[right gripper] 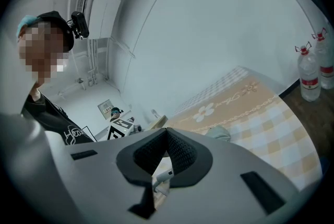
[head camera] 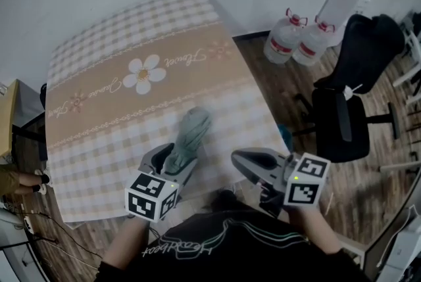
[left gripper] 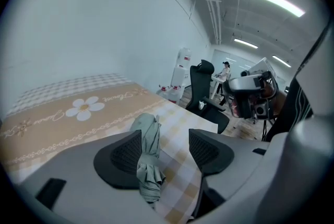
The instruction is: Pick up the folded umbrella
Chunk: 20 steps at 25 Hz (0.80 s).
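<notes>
The left gripper [left gripper: 164,151] has its fingers released, straddling the folded umbrella [head camera: 191,133] on the checked tabletop [head camera: 131,37]. The right gripper [right gripper: 166,152] has its fingers clenched together, empty.

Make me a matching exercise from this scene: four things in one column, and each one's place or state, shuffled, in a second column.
Things:
1. folded umbrella
2. left gripper
3. right gripper
4. office chair

Places or states:
A. jaws together
B. standing on the floor
C. lying on the tablecloth
D. jaws apart

Pairs: 1-C, 2-D, 3-A, 4-B
</notes>
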Each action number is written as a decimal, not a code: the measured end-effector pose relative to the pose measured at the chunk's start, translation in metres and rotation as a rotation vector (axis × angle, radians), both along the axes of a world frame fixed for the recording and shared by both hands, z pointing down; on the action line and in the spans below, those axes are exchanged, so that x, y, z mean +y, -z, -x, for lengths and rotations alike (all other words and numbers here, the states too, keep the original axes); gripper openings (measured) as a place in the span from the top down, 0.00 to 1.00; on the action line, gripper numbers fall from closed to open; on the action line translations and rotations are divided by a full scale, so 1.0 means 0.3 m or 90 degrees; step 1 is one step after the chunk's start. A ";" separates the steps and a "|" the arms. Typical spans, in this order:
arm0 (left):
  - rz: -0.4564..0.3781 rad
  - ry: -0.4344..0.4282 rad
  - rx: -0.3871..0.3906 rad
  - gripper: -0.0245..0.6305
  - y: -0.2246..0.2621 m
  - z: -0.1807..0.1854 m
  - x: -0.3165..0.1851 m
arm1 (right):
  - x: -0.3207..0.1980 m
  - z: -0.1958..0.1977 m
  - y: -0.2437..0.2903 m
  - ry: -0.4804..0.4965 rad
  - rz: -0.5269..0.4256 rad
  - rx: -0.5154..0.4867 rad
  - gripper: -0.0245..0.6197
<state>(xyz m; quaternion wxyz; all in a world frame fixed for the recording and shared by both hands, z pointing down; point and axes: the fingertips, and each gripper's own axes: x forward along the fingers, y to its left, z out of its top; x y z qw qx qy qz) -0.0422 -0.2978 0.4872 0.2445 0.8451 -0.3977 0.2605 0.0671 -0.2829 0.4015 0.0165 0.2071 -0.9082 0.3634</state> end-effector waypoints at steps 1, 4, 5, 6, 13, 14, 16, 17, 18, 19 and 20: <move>0.007 0.006 -0.008 0.55 -0.026 0.007 -0.008 | -0.008 -0.005 -0.008 0.000 0.004 0.000 0.95; 0.032 0.024 -0.021 0.52 -0.096 0.022 -0.022 | -0.030 -0.023 -0.031 -0.001 0.017 0.002 0.95; 0.040 0.029 -0.025 0.51 -0.117 0.025 -0.025 | -0.037 -0.029 -0.037 -0.002 0.021 0.001 0.95; 0.047 0.033 -0.029 0.51 -0.137 0.028 -0.030 | -0.044 -0.034 -0.043 -0.003 0.024 0.000 0.95; 0.049 0.029 -0.140 0.48 -0.265 0.047 -0.060 | -0.089 -0.059 -0.077 -0.005 0.043 -0.002 0.95; 0.054 0.027 -0.150 0.48 -0.286 0.047 -0.062 | -0.094 -0.063 -0.081 -0.007 0.045 -0.002 0.95; 0.079 0.027 -0.152 0.47 -0.328 0.044 -0.059 | -0.102 -0.072 -0.092 -0.010 0.050 -0.002 0.95; 0.092 0.027 -0.151 0.47 -0.348 0.042 -0.057 | -0.104 -0.077 -0.097 -0.012 0.052 -0.002 0.95; 0.101 0.027 -0.150 0.47 -0.365 0.041 -0.055 | -0.107 -0.082 -0.101 -0.014 0.055 -0.002 0.95; 0.107 0.027 -0.152 0.47 -0.378 0.040 -0.055 | -0.111 -0.087 -0.105 -0.016 0.057 -0.003 0.95; 0.109 0.026 -0.156 0.47 -0.389 0.041 -0.057 | -0.116 -0.091 -0.107 -0.019 0.059 -0.003 0.95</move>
